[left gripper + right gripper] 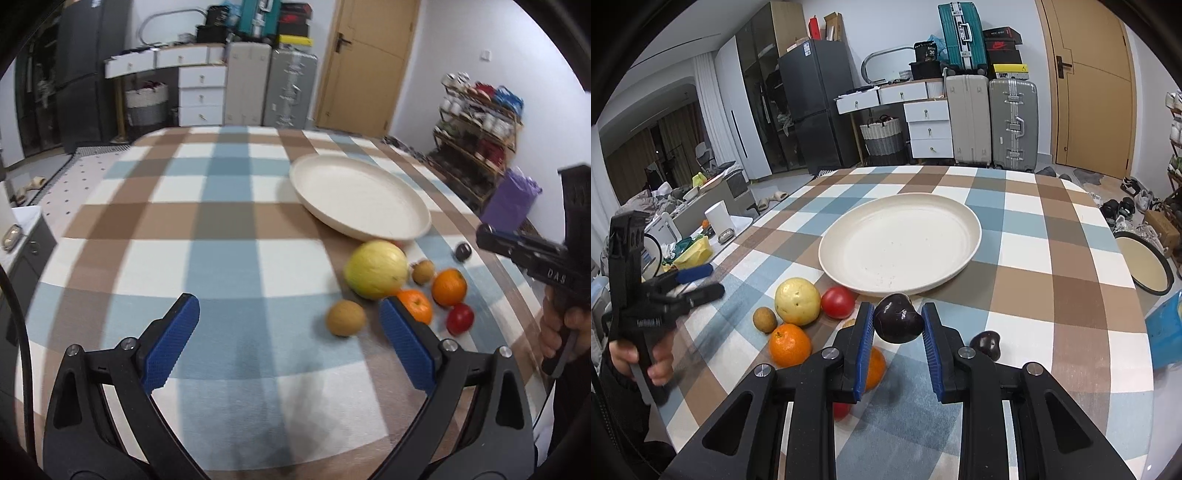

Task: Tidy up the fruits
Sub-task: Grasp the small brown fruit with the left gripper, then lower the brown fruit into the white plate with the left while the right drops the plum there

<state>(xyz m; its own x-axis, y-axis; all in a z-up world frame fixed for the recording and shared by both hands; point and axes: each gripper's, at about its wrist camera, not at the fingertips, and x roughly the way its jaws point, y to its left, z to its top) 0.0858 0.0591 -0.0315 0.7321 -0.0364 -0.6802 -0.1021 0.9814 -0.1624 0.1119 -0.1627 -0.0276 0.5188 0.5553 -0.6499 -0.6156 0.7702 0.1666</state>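
A large cream plate (pixel 901 240) sits empty on the checked tablecloth; it also shows in the left wrist view (pixel 358 195). My right gripper (pixel 897 325) is shut on a dark purple fruit (pixel 897 323) and holds it above the table, just before the plate's near rim. A second dark fruit (pixel 987 345) lies to its right. On the left lie a yellow pomelo (pixel 797 301), a red fruit (pixel 837 302), a brown kiwi (pixel 764 319) and oranges (pixel 789 345). My left gripper (pixel 290 317) is open and empty, above the cloth left of the fruit pile (pixel 376 269).
The round table's edge (pixel 1145 332) curves close on the right; a round tray (pixel 1145 264) and shoes lie on the floor beyond. Suitcases (pixel 1012 125), drawers and a door stand behind. A shelf rack (pixel 476 125) stands to the right of the table.
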